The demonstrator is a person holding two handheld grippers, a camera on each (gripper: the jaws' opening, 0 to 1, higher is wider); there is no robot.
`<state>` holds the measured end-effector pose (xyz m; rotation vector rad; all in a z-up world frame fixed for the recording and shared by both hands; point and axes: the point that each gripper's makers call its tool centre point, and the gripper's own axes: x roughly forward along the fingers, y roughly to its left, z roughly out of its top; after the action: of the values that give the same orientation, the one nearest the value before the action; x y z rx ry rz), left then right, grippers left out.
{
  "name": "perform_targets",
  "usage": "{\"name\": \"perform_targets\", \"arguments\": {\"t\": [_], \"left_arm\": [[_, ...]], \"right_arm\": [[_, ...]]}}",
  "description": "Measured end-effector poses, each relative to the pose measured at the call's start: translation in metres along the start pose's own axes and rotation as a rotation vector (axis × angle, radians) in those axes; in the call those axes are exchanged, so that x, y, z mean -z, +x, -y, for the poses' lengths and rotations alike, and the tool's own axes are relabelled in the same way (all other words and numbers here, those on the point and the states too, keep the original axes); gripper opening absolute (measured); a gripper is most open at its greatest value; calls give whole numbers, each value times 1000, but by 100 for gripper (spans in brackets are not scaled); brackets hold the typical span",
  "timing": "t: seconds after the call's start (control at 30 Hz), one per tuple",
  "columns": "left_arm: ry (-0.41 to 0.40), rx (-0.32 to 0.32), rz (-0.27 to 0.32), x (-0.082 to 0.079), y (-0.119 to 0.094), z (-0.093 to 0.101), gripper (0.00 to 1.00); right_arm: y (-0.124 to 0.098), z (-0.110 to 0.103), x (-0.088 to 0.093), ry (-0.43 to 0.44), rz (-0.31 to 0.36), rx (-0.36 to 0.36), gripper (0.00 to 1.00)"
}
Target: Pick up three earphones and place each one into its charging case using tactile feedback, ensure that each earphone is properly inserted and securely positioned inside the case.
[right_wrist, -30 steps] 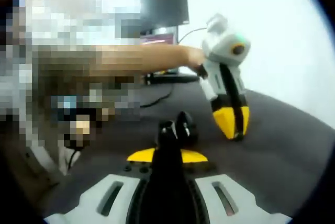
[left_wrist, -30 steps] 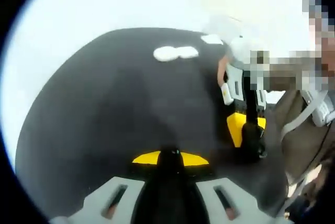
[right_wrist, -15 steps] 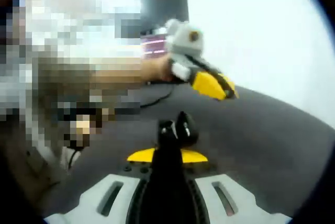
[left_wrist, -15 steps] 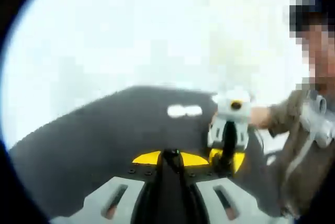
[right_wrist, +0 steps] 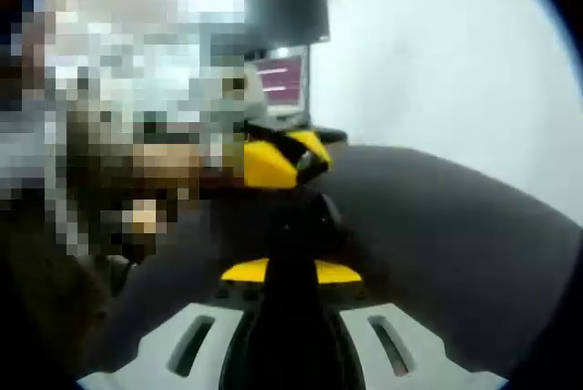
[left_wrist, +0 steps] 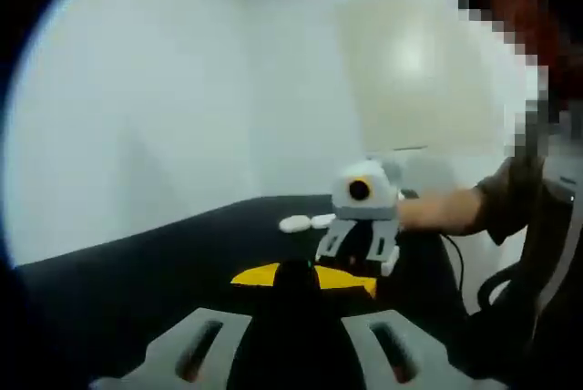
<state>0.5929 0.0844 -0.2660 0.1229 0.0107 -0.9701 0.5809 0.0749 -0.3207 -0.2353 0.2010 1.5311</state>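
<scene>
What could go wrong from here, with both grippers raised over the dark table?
Judging from this blurred moment: the two small white objects, possibly earphones or cases, lie far across the black table, so aiming for them could miss. The right gripper sits close ahead of the left gripper, so the two might collide. A cable hangs at the table edge and could snag.

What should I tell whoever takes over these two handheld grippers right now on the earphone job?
Left gripper: jaws together, nothing seen between them.
Right gripper: jaws close together; can't tell if anything is held.
Small white oval pieces, likely cases or earphones, lie on the far side of the black table.
Done: no insertion visible.
Left: apparently all three earphones.
</scene>
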Motion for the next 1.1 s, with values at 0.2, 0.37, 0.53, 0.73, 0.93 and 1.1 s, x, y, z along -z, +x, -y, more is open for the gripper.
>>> {"name": "perform_targets", "arguments": {"t": [0.2, 0.37, 0.53, 0.73, 0.93, 1.1], "left_arm": [[83, 4, -34, 5, 2, 5, 10], [111, 8, -37, 6, 3, 7, 10], [135, 7, -35, 6, -5, 7, 10], [136, 4, 13, -5, -2, 6, 10], [230, 43, -39, 4, 11, 7, 10], [191, 33, -35, 8, 4, 1, 10]], "right_arm": [[0, 0, -1, -4, 0, 1, 18], [0, -1, -1, -9, 0, 1, 18], [0, -1, -1, -9, 0, 0, 18], [0, -1, -1, -11, 0, -1, 18], [0, -2, 0, -12, -1, 2, 18], [1, -2, 0, -11, -2, 0, 18]]}}
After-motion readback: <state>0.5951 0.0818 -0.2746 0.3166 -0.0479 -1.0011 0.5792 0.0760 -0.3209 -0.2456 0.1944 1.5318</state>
